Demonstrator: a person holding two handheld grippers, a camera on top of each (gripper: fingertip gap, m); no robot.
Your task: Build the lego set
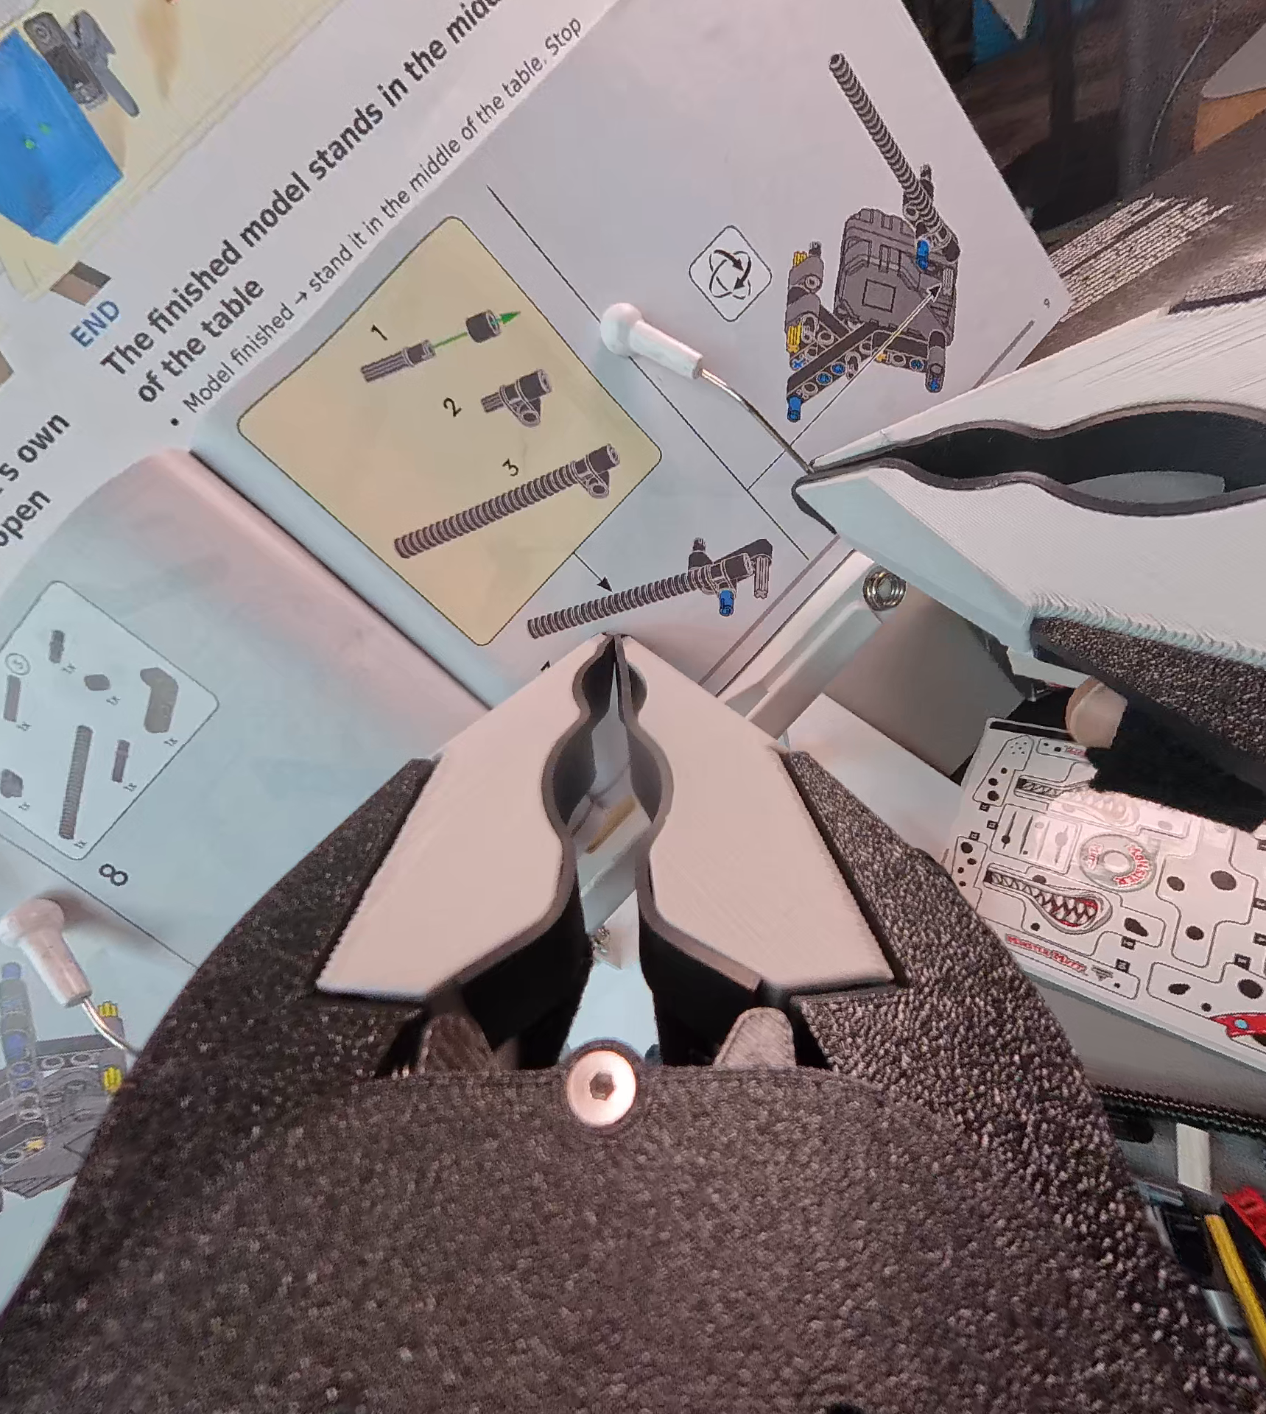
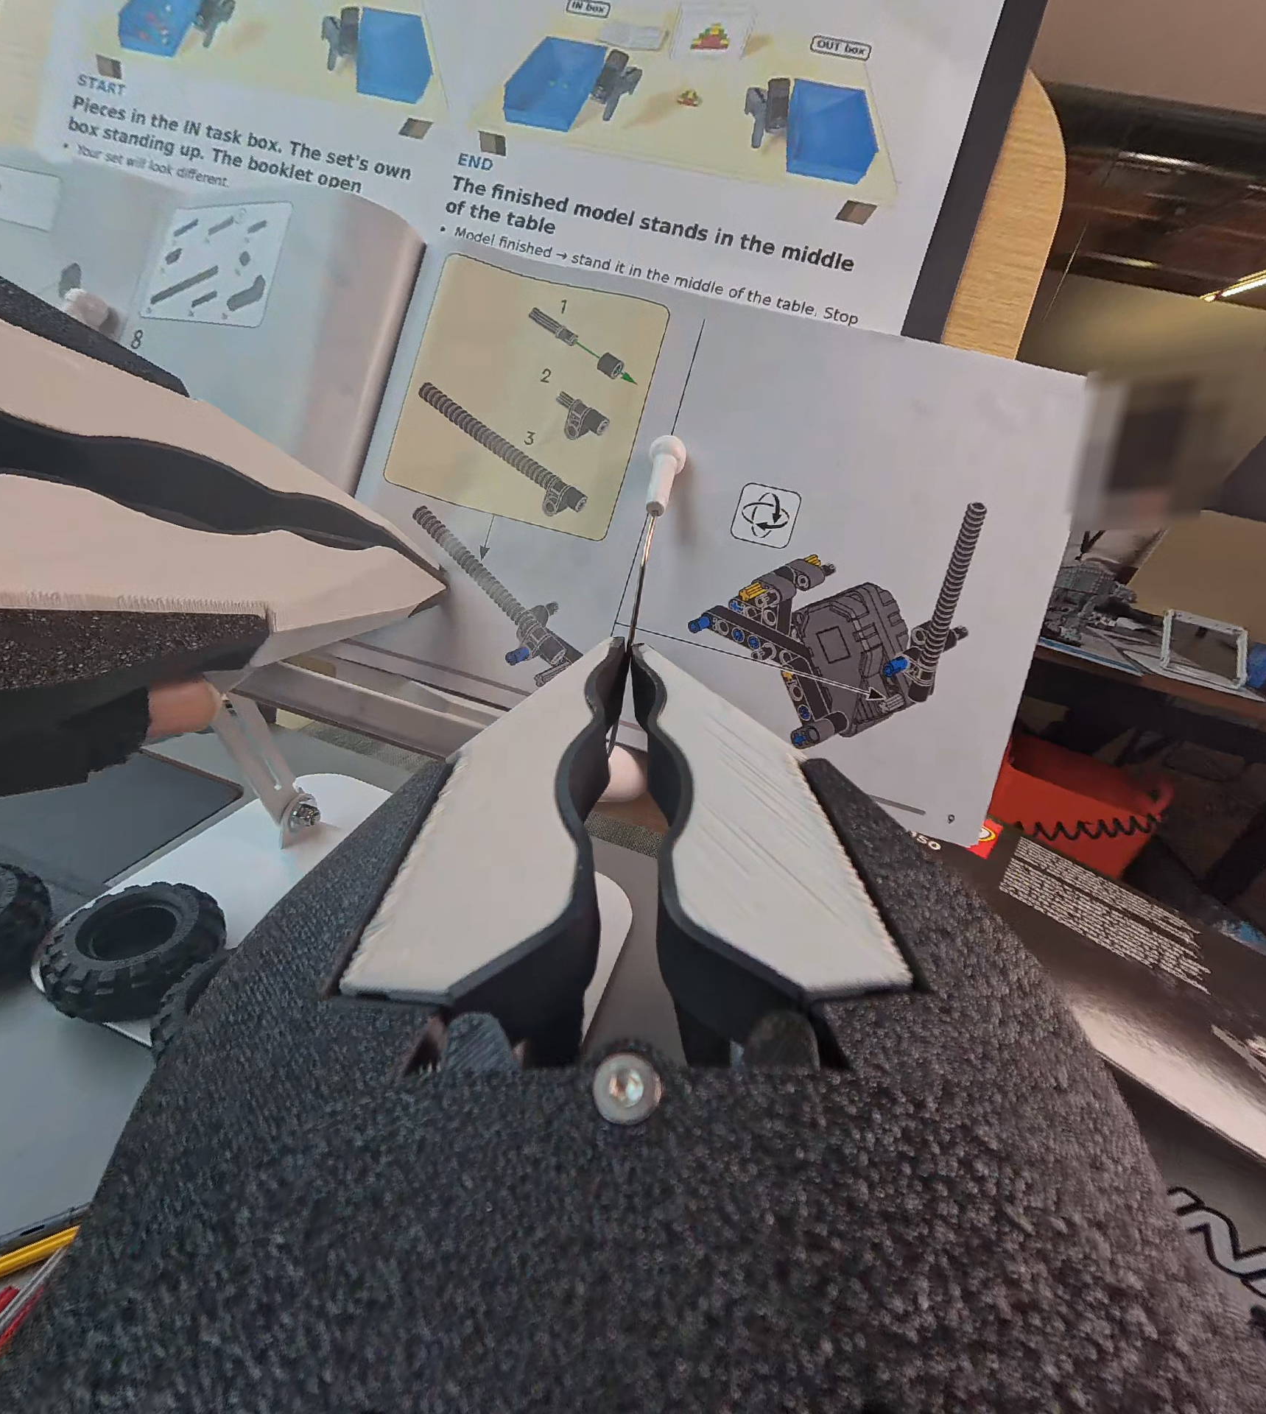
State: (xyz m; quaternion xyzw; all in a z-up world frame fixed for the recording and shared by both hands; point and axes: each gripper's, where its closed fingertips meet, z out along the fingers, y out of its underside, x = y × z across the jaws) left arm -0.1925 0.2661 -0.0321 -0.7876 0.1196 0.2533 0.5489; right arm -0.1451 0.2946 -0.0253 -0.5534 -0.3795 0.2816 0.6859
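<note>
Both grippers, left (image 1: 614, 639) and right (image 2: 628, 646), sit closed against the open instruction booklet (image 2: 882, 459), right pinching its wire page-holder (image 2: 645, 566).

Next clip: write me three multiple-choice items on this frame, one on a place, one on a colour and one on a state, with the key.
1. Where do the black tyres lie?
A) on the table, left of the right claw
B) stacked on a shelf
C) in a blue box

2. What colour is the knob tip of the page holder on the booklet?
A) red
B) yellow
C) white

3. How is the right claw?
A) wide open
B) shut on the page holder's thin wire
C) shut on a tyre

Key: A, the right wrist view shows them flat on the table at lower left; C, the knob is plainly white against the page; B, the tips meet around the wire that runs down from the knob.
</note>
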